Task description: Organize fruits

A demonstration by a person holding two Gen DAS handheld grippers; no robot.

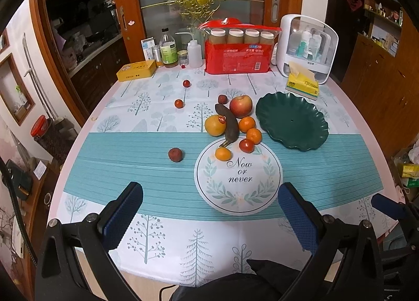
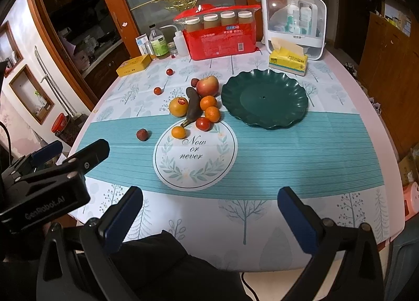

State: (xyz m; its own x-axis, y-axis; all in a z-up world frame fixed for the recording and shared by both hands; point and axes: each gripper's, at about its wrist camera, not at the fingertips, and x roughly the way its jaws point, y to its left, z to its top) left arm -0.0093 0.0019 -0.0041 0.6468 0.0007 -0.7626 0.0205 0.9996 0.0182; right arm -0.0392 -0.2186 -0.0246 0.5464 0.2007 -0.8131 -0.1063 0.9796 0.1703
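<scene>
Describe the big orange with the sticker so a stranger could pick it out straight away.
Start at the dark green scalloped plate on the table's right side; the fruit pile lies just to its left. At that pile's left edge, touching the blackened banana, sits the large orange. It is bigger and yellower than the small tangerines and alone bears a red sticker.

Both wrist views from the bench's near edge, facing the far doors, left view slightly nearer, sharing the fruit pile and green plate
</scene>
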